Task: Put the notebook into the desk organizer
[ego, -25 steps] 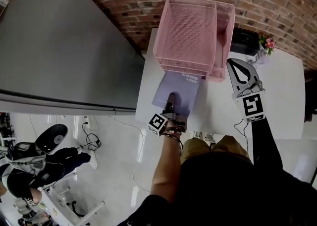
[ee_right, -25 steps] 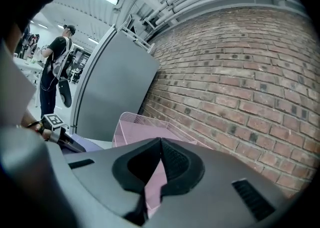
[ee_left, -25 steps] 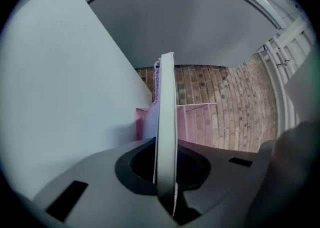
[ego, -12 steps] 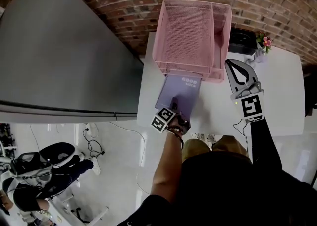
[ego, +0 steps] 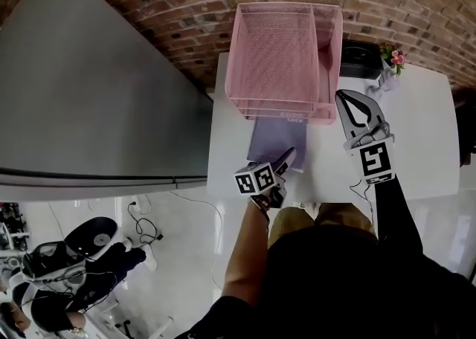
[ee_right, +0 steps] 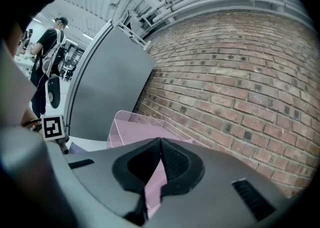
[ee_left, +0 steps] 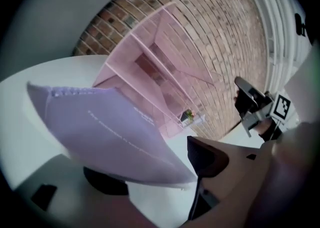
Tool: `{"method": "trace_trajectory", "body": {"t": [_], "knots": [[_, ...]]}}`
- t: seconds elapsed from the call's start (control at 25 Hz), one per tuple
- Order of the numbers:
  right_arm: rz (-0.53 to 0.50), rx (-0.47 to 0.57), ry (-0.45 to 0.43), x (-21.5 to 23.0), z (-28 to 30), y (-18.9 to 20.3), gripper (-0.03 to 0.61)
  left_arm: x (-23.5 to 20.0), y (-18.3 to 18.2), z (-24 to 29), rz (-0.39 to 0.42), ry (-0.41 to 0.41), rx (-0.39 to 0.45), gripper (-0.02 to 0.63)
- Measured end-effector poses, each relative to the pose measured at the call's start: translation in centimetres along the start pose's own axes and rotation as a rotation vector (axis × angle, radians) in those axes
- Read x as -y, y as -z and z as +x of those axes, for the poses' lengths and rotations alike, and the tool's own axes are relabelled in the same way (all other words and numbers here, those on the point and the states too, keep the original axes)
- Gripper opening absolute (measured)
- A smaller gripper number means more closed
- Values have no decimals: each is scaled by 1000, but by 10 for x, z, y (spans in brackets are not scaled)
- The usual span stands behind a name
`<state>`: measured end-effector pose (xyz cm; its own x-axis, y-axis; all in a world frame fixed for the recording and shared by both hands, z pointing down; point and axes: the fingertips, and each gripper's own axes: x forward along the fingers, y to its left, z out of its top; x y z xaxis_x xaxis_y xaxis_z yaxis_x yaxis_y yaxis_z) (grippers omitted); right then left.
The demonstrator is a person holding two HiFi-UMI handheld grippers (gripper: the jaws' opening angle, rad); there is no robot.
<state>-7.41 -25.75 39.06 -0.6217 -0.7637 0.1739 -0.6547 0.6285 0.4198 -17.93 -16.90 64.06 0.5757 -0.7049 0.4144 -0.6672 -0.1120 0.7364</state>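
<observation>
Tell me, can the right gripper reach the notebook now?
Probably yes: bare table lies between the shut right gripper and the notebook, though the left gripper, its jaws opening round the near corner, crowds that end.

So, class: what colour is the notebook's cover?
The notebook is pale lilac, clearest in the left gripper view.

Right tool (ee_right: 160, 141) jaws meet, seemingly empty; pink organizer (ee_right: 131, 127) beyond.

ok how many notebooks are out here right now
1. The purple notebook has its far end in the bottom tier of the pink organizer and its near end between the opening fingers of the left gripper; others could be hidden in the mesh trays.
</observation>
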Motion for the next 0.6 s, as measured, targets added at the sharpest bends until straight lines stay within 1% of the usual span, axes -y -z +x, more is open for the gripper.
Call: {"method": "trace_trajectory", "body": {"t": [0.16, 0.32, 0.4, 0.44, 0.48, 0.6], "knots": [[22, 4, 25, 10, -4, 1, 21, 18, 22, 1, 204, 47, -157, 350], [37, 3, 31, 16, -4, 8, 21, 31, 47, 2, 452, 108, -334, 351], [43, 4, 32, 19, -3, 10, 21, 32, 55, 3, 551, 106, -383, 350], [45, 7, 31, 20, -2, 10, 21, 32, 53, 3, 581, 93, -386, 350], [45, 10, 31, 21, -2, 9, 21, 32, 51, 3, 595, 79, -381, 345], [44, 18, 26, 24, 0, 8, 21, 23, 51, 3, 587, 39, -386, 331]]}}
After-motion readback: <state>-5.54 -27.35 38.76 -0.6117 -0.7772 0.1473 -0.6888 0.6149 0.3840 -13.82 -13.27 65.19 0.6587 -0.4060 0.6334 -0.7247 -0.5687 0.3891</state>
